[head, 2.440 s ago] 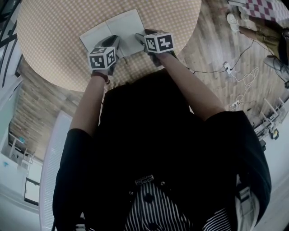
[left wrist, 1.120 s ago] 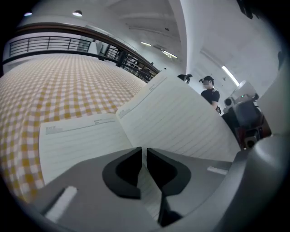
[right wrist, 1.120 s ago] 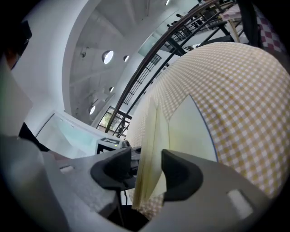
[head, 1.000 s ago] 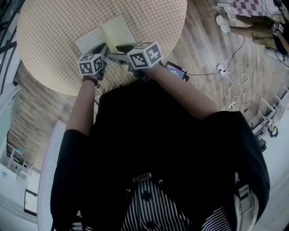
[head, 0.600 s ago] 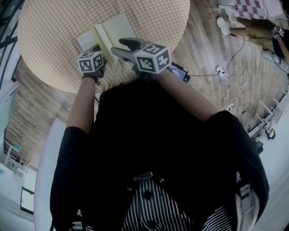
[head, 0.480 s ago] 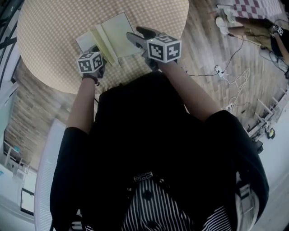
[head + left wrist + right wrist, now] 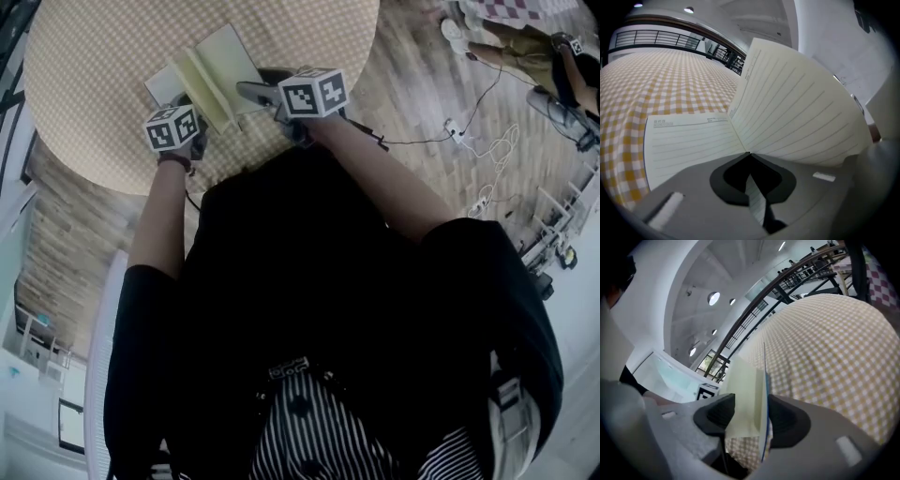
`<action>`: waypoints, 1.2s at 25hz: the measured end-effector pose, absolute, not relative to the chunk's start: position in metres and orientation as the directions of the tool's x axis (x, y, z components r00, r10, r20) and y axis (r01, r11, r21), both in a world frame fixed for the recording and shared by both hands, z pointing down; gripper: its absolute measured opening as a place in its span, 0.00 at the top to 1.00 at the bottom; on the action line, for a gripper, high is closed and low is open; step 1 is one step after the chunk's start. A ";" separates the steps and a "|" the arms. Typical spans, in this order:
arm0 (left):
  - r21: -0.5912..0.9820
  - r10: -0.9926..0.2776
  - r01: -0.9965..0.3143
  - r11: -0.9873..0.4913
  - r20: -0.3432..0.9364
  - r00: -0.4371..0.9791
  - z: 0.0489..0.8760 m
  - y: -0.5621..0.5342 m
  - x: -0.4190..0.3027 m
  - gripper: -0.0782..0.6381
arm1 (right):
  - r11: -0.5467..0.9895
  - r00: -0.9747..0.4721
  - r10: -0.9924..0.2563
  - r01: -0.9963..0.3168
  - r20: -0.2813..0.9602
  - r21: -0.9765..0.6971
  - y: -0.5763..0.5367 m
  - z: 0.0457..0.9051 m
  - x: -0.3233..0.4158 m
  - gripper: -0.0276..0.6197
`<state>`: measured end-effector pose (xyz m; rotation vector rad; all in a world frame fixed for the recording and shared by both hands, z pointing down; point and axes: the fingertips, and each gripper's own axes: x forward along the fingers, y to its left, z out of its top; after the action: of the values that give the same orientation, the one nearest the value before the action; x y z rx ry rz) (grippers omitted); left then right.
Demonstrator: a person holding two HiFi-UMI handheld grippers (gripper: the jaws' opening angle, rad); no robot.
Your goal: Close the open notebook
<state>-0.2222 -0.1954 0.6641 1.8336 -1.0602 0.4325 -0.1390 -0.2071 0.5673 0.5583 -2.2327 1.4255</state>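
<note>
The thin notebook point(image 7: 797, 108) looks light and floppy; the right claw point(image 7: 752, 418) pinches its raised leaf's 6 o'clock edge, while the closed left claw point(image 7: 749, 157) seemingly pins the spine.

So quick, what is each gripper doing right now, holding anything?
Left gripper: closed on the near edge of the open notebook, by its spine.
Right gripper: closed on the notebook's raised right-hand pages and cover.

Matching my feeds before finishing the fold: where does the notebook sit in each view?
Head view: notebook upper left, partly folded.
Left gripper view: notebook fills the centre, right-hand pages lifted.
Right gripper view: notebook edge-on between the jaws, low centre.
Shared landmark: the checked tablecloth.
</note>
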 end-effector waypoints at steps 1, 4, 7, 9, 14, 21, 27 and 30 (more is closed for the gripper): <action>0.560 -0.480 -0.809 -0.180 0.668 0.569 0.663 -0.197 -0.224 0.89 | 0.409 -0.842 -0.090 -0.518 0.532 -0.751 -0.202 0.557 -0.148 0.64; 0.570 -0.471 -0.802 -0.181 0.665 0.579 0.662 -0.197 -0.219 0.89 | 0.438 -0.879 -0.056 -0.447 0.473 -0.780 -0.183 0.531 -0.167 0.64; 0.569 -0.478 -0.803 -0.177 0.664 0.575 0.665 -0.200 -0.217 0.89 | 0.431 -0.907 -0.021 -0.388 0.421 -0.815 -0.168 0.520 -0.190 0.64; 0.571 -0.480 -0.802 -0.174 0.662 0.575 0.665 -0.201 -0.217 0.89 | 0.467 -0.907 0.019 -0.364 0.420 -0.806 -0.158 0.519 -0.204 0.64; 0.584 -0.493 -0.801 -0.131 0.663 0.564 0.677 -0.202 -0.228 0.89 | 0.490 -0.899 0.091 -0.333 0.427 -0.806 -0.144 0.525 -0.224 0.64; 0.691 -0.525 -0.722 -0.009 0.612 0.592 0.665 -0.167 -0.237 0.89 | 0.513 -0.886 0.145 -0.314 0.441 -0.799 -0.121 0.535 -0.248 0.64; 0.754 -0.592 -0.657 -0.008 0.526 0.611 0.639 -0.146 -0.247 0.89 | 0.526 -0.873 0.183 -0.302 0.453 -0.795 -0.106 0.542 -0.263 0.64; 0.763 -0.615 -0.646 0.003 0.510 0.601 0.632 -0.137 -0.256 0.89 | 0.521 -0.873 0.204 -0.287 0.443 -0.804 -0.097 0.540 -0.270 0.64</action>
<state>-0.2559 -0.1368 0.6320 1.6717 -1.0571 0.0331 -0.2705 -0.0965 0.5399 0.0676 -2.2727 1.3306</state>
